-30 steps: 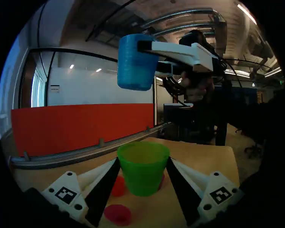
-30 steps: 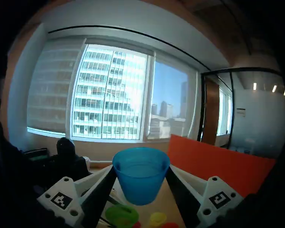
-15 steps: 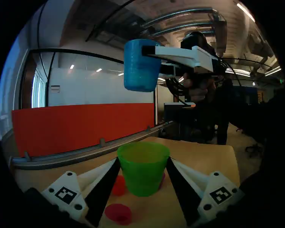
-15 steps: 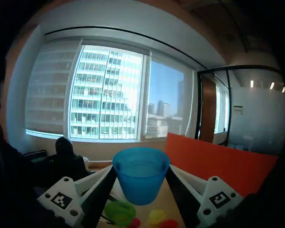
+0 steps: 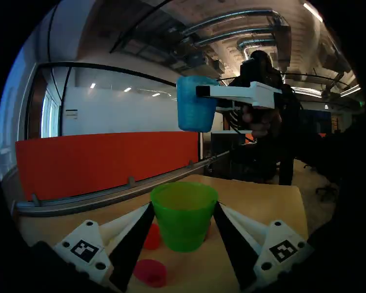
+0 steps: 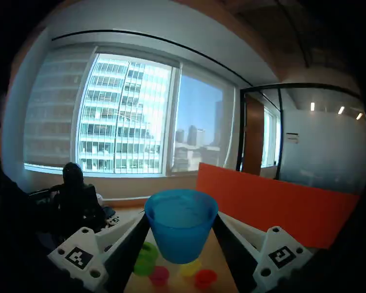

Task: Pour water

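My left gripper (image 5: 184,222) is shut on an upright green cup (image 5: 184,215) just above the wooden table (image 5: 261,200). My right gripper (image 6: 181,229) is shut on a blue cup (image 6: 181,227) that holds water. In the left gripper view that blue cup (image 5: 195,103) hangs high above the table, upright, gripped by the right gripper (image 5: 202,102) with a hand (image 5: 256,117) behind it. In the right gripper view the green cup (image 6: 145,258) shows small, low on the table, left of the blue cup.
Small coloured cups stand on the table: red ones (image 5: 150,271) beside the green cup, and pink (image 6: 159,274), yellow (image 6: 189,267) and red (image 6: 205,278) ones below the blue cup. An orange panel (image 5: 105,161) runs along the table's far side. Windows (image 6: 119,122) lie beyond.
The right gripper with the blue cup has drawn back and to the right in the left gripper view, looking smaller. The green cup has stayed put.
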The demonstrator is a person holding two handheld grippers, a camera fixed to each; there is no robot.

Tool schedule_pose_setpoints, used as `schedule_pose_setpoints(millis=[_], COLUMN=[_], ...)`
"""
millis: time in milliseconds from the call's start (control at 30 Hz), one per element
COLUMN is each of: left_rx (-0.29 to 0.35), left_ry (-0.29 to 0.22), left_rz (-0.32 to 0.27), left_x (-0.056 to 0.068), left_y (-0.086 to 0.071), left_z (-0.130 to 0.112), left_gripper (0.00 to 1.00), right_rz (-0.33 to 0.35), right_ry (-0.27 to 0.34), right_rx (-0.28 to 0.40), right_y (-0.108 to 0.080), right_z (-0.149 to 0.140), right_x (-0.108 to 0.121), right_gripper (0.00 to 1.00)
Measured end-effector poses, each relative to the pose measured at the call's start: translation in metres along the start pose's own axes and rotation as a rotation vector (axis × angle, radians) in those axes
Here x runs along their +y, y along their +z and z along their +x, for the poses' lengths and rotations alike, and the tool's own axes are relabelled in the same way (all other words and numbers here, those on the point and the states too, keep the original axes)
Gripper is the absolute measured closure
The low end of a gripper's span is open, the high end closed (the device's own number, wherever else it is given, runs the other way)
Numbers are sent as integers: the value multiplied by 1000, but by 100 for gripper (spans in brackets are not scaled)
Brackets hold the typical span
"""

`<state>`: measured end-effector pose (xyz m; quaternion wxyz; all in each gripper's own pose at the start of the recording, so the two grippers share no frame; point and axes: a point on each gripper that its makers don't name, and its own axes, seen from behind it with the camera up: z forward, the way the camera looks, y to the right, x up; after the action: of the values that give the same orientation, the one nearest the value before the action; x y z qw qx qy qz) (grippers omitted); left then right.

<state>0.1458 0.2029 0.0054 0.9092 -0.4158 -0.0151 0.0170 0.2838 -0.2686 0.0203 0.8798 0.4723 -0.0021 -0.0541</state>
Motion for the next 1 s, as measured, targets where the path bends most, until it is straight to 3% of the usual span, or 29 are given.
schedule_pose_setpoints(millis=[467, 1000], left_rx=[-18, -48], left_ry=[-4, -21], left_rz=[-2, -11], left_x=[12, 21], left_y=[-4, -4], left_z=[-12, -27], left_gripper=[15, 15], right_rz=[-28, -4], right_ry=[0, -22], right_rx=[-33, -69], right_y=[-25, -35], right_z=[-38, -80], right_x=[8, -3], right_gripper=[12, 10])
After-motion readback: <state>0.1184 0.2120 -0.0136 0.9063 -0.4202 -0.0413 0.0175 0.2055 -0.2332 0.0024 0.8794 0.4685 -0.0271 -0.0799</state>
